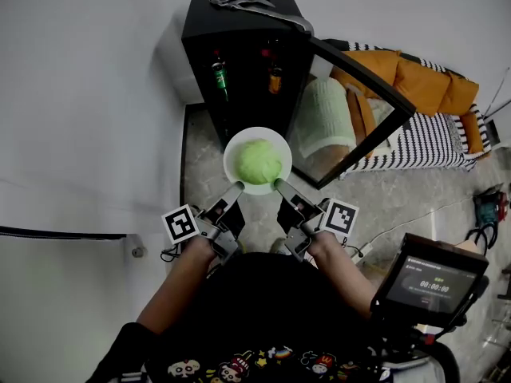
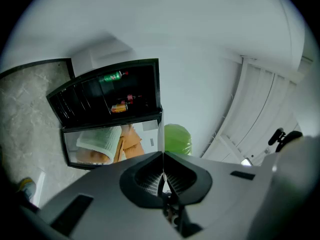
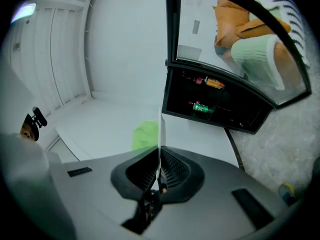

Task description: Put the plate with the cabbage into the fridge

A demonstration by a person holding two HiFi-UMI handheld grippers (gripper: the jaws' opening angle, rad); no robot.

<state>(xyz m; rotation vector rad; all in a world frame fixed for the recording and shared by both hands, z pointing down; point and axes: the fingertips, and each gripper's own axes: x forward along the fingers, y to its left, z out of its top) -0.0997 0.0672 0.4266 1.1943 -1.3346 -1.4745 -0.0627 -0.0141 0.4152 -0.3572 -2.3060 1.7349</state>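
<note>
Plate point(image 1: 230, 156) with cabbage point(image 1: 259, 161) held at open fridge point(image 1: 239, 22).
Left gripper point(image 1: 236, 187) jaws pinch the plate rim at 7 o'clock, right gripper point(image 1: 279, 183) jaws at 5; fridge at 12.

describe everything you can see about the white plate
The round white plate looks smooth, perhaps ceramic, with a shallow rim. It is held roughly level in the air in front of the black mini fridge, whose door is open, and is not yet inside. A round light green cabbage sits at its middle, covering most of it. The left gripper and the right gripper each pinch its near rim; both gripper views show that rim as a thin white edge.
</note>
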